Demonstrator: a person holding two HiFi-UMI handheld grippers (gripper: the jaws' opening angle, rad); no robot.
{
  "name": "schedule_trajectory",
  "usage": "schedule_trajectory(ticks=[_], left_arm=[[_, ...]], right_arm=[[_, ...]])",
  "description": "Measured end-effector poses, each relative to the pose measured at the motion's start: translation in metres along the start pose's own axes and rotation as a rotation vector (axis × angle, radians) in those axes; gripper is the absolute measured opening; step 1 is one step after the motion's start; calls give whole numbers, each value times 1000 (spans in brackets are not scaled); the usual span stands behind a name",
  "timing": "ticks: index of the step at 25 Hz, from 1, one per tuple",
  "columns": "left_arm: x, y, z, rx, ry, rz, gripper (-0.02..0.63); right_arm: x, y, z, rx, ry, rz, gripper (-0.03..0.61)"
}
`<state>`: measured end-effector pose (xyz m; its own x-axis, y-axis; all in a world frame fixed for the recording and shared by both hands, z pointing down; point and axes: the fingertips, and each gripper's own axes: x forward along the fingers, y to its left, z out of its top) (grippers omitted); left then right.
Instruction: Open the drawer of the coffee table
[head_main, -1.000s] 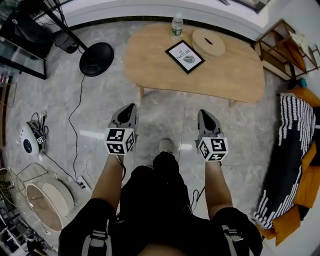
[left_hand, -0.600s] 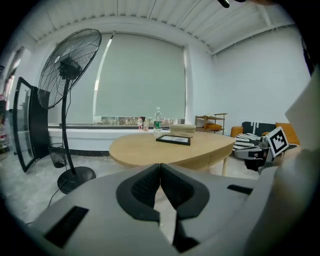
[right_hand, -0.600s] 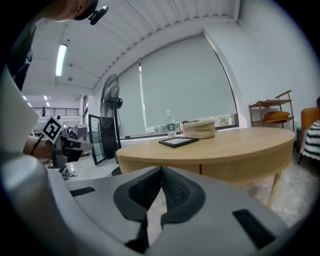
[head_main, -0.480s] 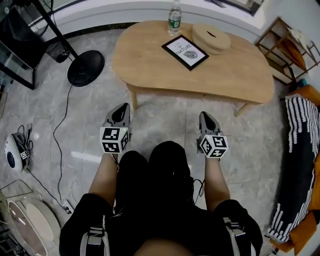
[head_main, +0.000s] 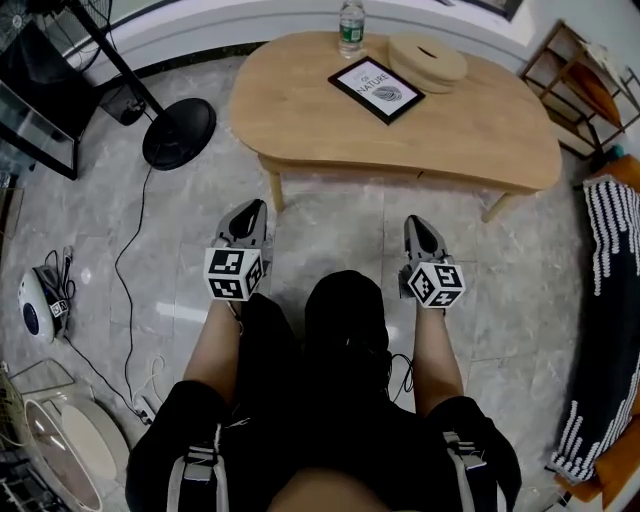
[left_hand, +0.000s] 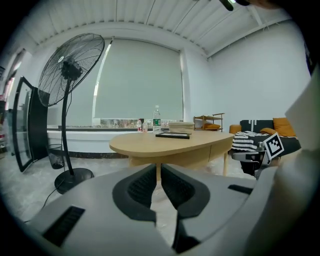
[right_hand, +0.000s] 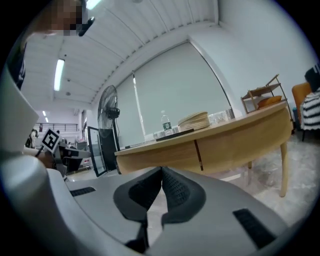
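Note:
The light wooden coffee table (head_main: 470, 130) stands ahead of me on the marble floor. Its near apron shows a vertical seam that bounds a drawer front (right_hand: 165, 154), seen edge-on in the head view as the drawer front (head_main: 340, 172). My left gripper (head_main: 252, 207) hangs short of the table's near left leg, shut and empty. My right gripper (head_main: 417, 222) is level with it further right, also shut on nothing and apart from the table. In the left gripper view the left gripper (left_hand: 159, 167) points at the table's side, and in the right gripper view the right gripper (right_hand: 161, 172) points just under the apron.
A water bottle (head_main: 351, 25), a framed print (head_main: 378, 88) and a round wooden box (head_main: 428, 58) sit on the tabletop. A standing fan's base (head_main: 180, 133) and its cable lie to the left. A wooden shelf (head_main: 580, 80) and a striped throw (head_main: 605, 330) are at the right.
Both grippers have sunk toward the floor, still shut. The view has dropped with them, and the table now lies closer in front of both.

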<state>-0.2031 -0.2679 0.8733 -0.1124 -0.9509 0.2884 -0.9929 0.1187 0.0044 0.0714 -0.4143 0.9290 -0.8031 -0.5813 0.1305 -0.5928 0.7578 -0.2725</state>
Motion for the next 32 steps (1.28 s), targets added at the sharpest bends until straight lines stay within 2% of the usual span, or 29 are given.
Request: schedule_trajectory(ticks=[1,2,3,9,11,22,27,32], left_arm=[[3,0,-3,-12,1,-14,45],[6,-2,-7,-27,7,-32,132],[8,-4,-10,-35,15,-52,191],[38,3,-20,2,65,-104,215],[50,11,-25,-2,80,-103,213],[118,61,-46,-27,136,-82,215],[140,74,-50,-85,151,-88,215],[155,80,-54,-75,172,-99,213]], right_arm=[[2,0,-3,41,-2,35,27],[4,1,-7,88,2,71,156],[6,0,-10,134,9,98,206],[30,-30,-20,298,27,120,225],[43,-38,-28,347,38,120,253],[106,-73,-50,549,54,88,288],[121,-97,-47,637,4,66,288],[129,-117,-44,719,-41,81,285]])
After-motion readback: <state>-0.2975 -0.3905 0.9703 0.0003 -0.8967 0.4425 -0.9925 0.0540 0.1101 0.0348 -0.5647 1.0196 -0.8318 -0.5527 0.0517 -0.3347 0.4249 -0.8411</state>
